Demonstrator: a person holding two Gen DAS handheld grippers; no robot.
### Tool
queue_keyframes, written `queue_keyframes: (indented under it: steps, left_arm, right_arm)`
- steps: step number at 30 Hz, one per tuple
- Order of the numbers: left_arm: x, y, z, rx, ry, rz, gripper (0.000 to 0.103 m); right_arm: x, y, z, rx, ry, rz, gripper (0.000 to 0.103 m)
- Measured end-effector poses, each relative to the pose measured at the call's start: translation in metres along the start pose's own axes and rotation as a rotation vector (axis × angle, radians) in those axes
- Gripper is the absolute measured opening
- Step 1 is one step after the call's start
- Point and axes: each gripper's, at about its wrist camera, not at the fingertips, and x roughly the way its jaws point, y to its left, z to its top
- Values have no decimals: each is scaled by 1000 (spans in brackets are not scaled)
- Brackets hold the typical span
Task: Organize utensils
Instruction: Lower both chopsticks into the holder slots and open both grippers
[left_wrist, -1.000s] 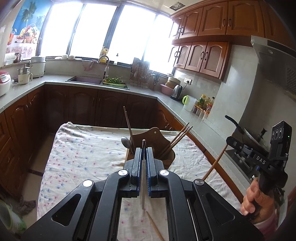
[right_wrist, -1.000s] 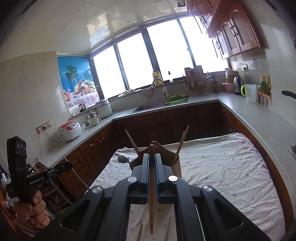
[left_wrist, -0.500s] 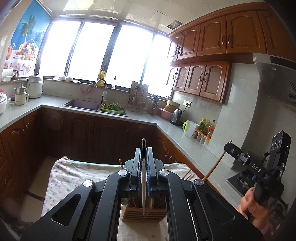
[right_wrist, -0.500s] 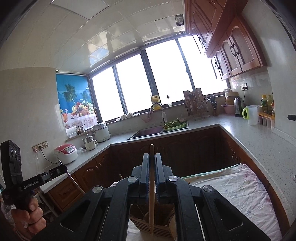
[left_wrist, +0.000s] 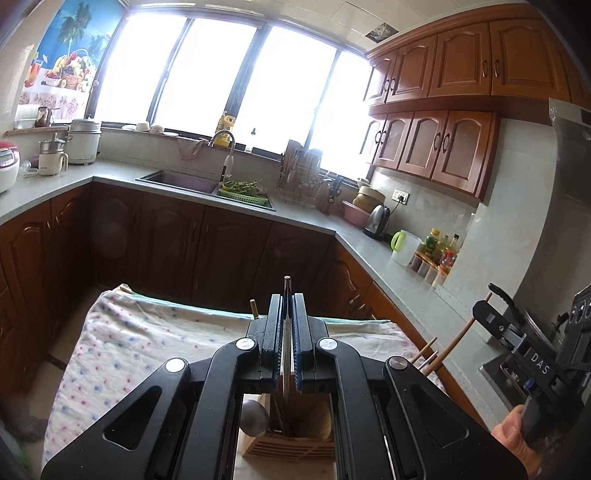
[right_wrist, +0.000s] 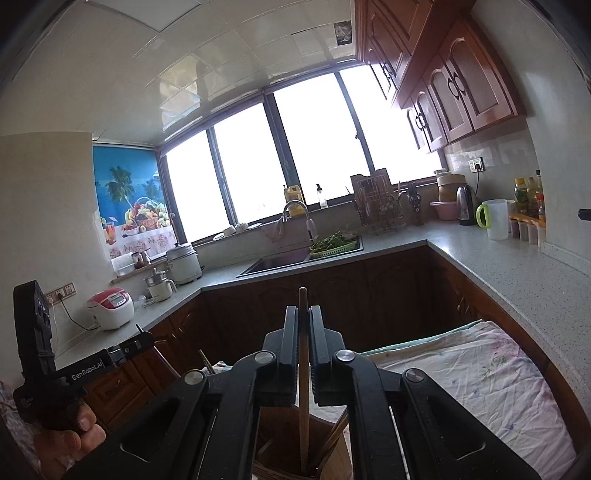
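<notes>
Holder now nearer, spoon inside

The left gripper fingers clamp a thin metal utensil upright above the wooden holder.

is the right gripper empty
No, the right gripper is shut on a wooden chopstick, whose lower end hangs into the wooden utensil holder below it.
</notes>
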Motion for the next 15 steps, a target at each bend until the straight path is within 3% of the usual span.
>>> queue_keyframes:
  steps: [15]
  left_arm:
    - [30,18,-43,-24,116,19,5]
  right_arm:
    - [18,-19,-41,56,96,-36,5]
